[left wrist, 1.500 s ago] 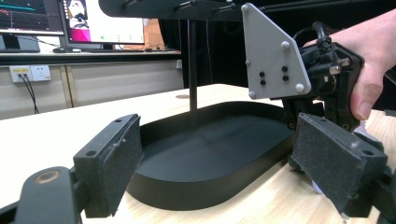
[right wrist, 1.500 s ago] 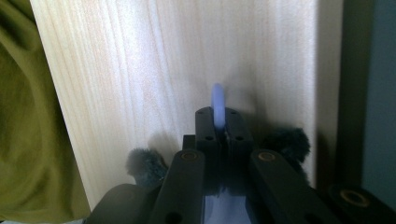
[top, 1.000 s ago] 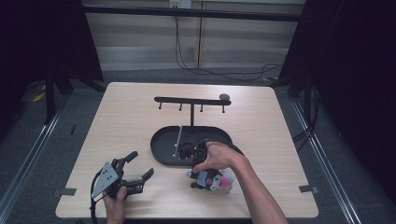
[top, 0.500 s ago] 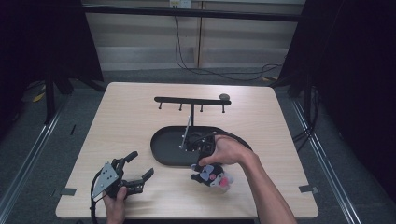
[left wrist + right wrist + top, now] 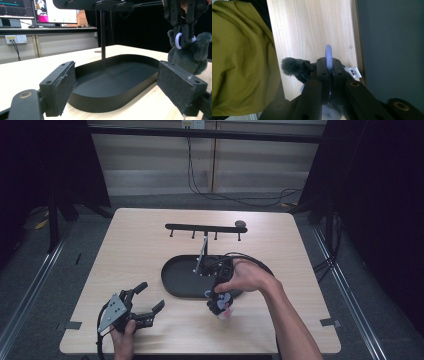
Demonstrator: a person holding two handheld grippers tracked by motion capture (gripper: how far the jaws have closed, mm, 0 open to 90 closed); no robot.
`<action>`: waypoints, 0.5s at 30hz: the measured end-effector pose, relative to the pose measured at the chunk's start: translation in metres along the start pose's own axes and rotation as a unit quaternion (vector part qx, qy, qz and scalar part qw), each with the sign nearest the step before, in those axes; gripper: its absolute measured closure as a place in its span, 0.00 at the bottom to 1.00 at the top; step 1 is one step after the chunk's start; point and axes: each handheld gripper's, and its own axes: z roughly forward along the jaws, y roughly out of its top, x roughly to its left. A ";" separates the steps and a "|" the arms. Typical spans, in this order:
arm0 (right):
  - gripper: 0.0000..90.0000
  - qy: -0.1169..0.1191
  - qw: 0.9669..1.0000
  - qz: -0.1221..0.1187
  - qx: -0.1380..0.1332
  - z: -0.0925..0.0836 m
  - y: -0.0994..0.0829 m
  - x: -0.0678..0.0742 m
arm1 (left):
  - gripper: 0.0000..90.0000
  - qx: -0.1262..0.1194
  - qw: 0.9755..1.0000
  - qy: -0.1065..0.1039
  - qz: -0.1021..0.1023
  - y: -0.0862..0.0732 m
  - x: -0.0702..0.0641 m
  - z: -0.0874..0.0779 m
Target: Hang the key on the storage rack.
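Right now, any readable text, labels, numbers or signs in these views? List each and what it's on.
No text can be read in any view.
Monitors behind the table, left gripper view: coloured windows and graphs, lettering too small and blurred to read.
White tag on the grey plush toy, right gripper view: a dark print, too small to read.
Wall socket: no legible marking.

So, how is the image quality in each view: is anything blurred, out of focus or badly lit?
High view: soft overall, even light on the table, dark surroundings. Left gripper view: its near jaws slightly soft, black tray and plush toy sharp, monitors bright. Right gripper view: near jaws blurred, white ring fairly sharp.
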 end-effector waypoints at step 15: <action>0.97 -0.013 1.000 -0.005 -0.007 -0.024 0.002 0.005 | 0.17 -0.001 1.000 -0.001 0.000 0.000 0.000 0.000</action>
